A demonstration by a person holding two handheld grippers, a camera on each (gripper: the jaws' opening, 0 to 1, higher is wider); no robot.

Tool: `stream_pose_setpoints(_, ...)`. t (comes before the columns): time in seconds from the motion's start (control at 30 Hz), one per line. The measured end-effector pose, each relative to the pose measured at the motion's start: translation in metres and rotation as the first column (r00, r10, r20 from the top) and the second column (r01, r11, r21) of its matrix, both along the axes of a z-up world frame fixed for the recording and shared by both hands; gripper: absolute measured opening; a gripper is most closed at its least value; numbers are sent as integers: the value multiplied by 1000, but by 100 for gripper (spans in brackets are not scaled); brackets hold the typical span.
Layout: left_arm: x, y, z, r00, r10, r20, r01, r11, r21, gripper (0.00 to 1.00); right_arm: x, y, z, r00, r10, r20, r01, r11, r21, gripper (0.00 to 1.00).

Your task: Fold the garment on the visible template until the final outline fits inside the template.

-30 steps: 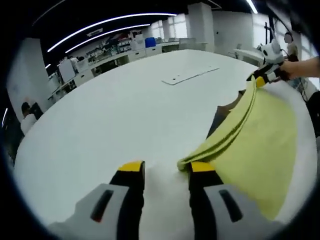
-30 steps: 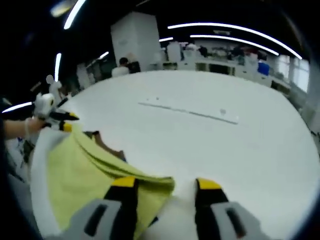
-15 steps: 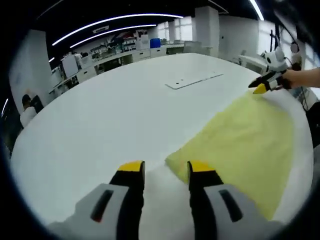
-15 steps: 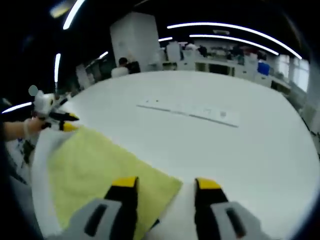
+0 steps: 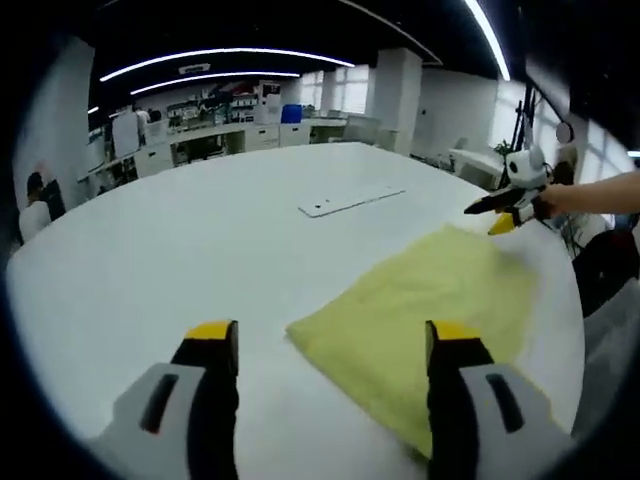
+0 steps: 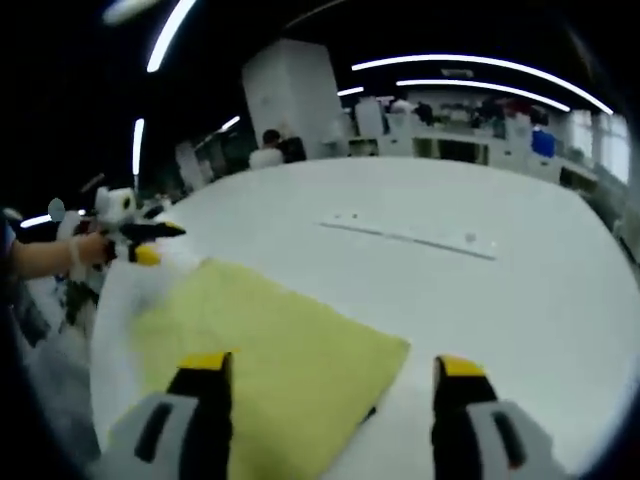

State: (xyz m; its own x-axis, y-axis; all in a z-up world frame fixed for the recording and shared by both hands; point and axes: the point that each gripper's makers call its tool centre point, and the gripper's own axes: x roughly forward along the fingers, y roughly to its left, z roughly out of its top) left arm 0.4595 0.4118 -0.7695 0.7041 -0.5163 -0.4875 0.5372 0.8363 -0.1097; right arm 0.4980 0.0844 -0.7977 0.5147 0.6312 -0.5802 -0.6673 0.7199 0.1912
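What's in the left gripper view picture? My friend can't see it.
A yellow cloth lies flat on a big white table. The left tongs hang open above its near corner, and the right tongs are at its far corner.

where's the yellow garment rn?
The yellow garment lies flat on the white table, between the two open grippers. In the left gripper view it sits right of centre, nearer than the thin white strip; in the right gripper view, left of centre.

Dim lab, ceiling light strips [image 5: 220,52], white pillar [image 6: 297,100].
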Motion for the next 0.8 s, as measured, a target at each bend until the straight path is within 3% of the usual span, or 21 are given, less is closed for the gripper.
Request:
stream_pose_setpoints(0.1,-16,-5,4,1000,-16,6,16,1000,-6,90,-5,-2,2,1000,6,4,-6,1000,0,99)
stream_pose_setpoints(0.27,-38,-9,9,999,-39,5,39,999,-18,99,-26,-6,12,1000,3,17,-3,1000,14,99)
stream_pose_setpoints(0.47,-60,-9,8,998,-64,-9,64,998,-23,99,-44,-13,21,1000,7,26,-7,1000,11,99)
stream_pose_setpoints(0.8,-99,-8,-2,998,-53,-43,51,997,-53,88,-73,-29,32,999,-4,40,4,1000,10,99)
